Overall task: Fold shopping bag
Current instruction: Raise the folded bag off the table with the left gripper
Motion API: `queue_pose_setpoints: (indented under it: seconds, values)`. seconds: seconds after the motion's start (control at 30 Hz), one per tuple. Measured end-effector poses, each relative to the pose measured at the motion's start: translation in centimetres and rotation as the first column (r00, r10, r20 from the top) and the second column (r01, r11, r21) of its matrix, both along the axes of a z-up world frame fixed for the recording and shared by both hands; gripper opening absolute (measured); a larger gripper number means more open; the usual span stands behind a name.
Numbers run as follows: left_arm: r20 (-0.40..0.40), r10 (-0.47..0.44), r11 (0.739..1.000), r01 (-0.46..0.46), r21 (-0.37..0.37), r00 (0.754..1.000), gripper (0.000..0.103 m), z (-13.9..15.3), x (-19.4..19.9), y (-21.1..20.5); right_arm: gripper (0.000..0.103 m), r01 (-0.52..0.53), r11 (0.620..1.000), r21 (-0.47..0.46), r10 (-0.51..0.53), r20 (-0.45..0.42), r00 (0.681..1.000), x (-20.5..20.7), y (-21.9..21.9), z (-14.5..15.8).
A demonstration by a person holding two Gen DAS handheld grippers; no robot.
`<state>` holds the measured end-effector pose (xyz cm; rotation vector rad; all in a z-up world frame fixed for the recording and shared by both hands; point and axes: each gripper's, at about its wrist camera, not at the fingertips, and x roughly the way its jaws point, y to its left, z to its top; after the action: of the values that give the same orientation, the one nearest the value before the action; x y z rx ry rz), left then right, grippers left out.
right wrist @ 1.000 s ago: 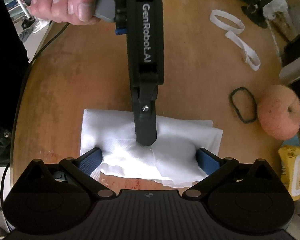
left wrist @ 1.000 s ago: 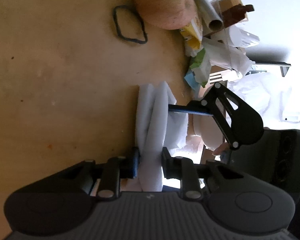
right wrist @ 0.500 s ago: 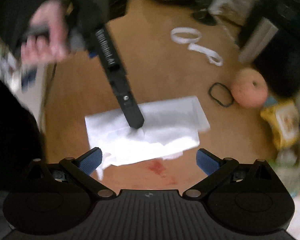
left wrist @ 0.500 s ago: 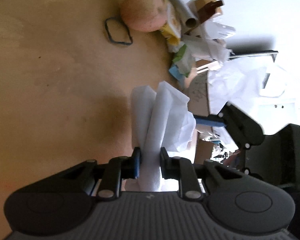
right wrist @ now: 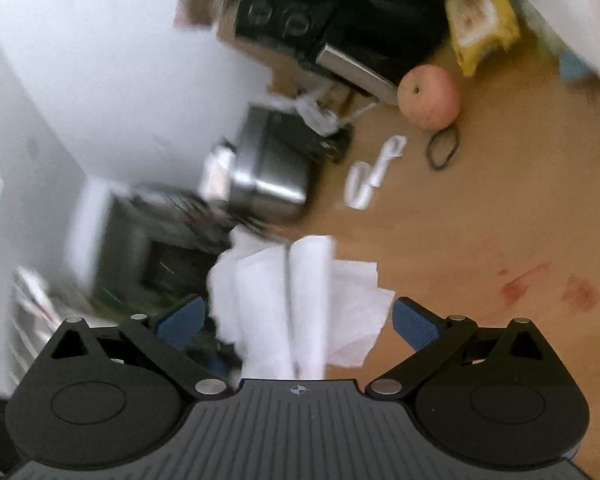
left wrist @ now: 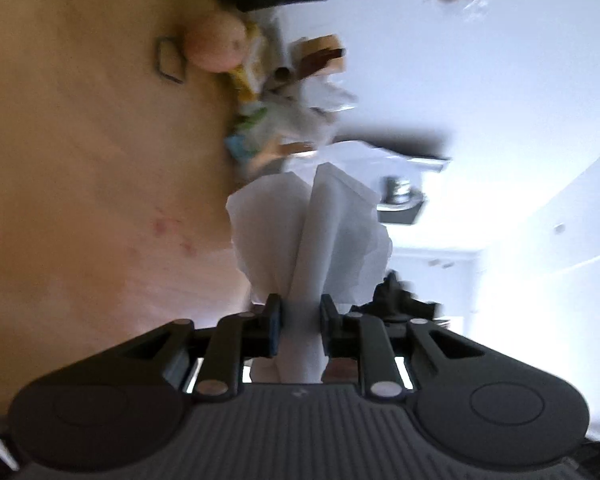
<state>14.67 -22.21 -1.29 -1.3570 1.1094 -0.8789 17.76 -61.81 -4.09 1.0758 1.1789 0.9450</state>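
Above the desk, the left gripper pinches the folded white shopping bag, lifted clear; the right gripper stands spread around it, pads apart.

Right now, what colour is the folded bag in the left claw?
White, plain; the shopping bag shows best in the left wrist view.
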Motion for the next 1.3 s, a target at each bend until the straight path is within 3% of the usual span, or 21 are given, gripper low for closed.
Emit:
queue_pose_setpoints:
  seconds: [0.07, 0.17, 0.23, 0.37, 0.47, 0.57, 0.73, 0.83, 0.93, 1.07, 1.3]
  values:
    - [-0.02, 0.016, 0.995, -0.018, -0.094, 1.0, 0.021, 0.2, -0.6, 0.1, 0.103, 0.036, 0.994, 0.107, -0.03, -0.061, 0.998, 0.0, 0.1, -1.2]
    - [-0.036, 0.028, 0.986, -0.034, -0.164, 0.999, 0.021, 0.5, -1.3, 0.1, 0.103, 0.083, 0.96, 0.266, -0.039, -0.168, 0.985, 0.0, 0.9, -3.1]
    - [-0.047, 0.036, 0.977, -0.045, -0.209, 0.998, 0.021, 0.7, -1.6, 0.1, 0.103, 0.106, 0.942, 0.318, -0.036, -0.217, 0.976, 0.1, 1.1, -3.8]
    - [-0.063, 0.039, 0.98, -0.05, -0.19, 0.997, 0.021, 1.2, -2.2, 0.5, 0.103, 0.137, 0.912, 0.386, -0.029, -0.273, 0.962, 0.2, 1.9, -4.5]
    - [-0.065, 0.03, 0.993, -0.037, -0.109, 0.997, 0.021, 1.6, -2.0, 0.1, 0.103, 0.104, 0.902, 0.42, 0.001, -0.243, 0.97, 0.2, 2.3, -3.6]
    - [-0.023, -0.012, 0.999, 0.013, 0.031, 1.0, 0.021, 2.8, -1.8, -0.6, 0.103, 0.039, 0.935, 0.353, 0.017, -0.154, 0.988, 0.5, 2.7, -1.4]
    - [0.064, -0.072, 0.979, 0.058, 0.195, 0.995, 0.021, 5.2, -2.0, -2.2, 0.103, -0.058, 0.991, 0.121, 0.055, 0.034, 0.998, 0.5, 3.7, 3.1]
    - [0.108, -0.083, 0.969, 0.055, 0.242, 0.991, 0.022, 6.3, -2.3, -2.6, 0.103, -0.105, 0.994, -0.016, 0.106, 0.142, 0.984, -0.2, 4.8, 5.5]
    - [0.169, -0.085, 0.957, 0.032, 0.289, 0.982, 0.022, 7.5, -2.5, -3.0, 0.094, -0.097, 0.991, -0.093, 0.115, 0.205, 0.972, -0.8, 5.5, 6.9]
    - [0.218, -0.066, 0.948, -0.007, 0.319, 0.974, 0.022, 8.4, -3.0, -2.8, 0.075, -0.043, 0.988, -0.15, 0.076, 0.225, 0.971, -1.2, 5.6, 8.0]
    - [0.237, -0.025, 0.949, -0.051, 0.311, 0.971, 0.022, 8.8, -3.3, -2.3, 0.064, -0.038, 0.987, -0.157, 0.069, 0.196, 0.978, -1.5, 5.5, 8.4]
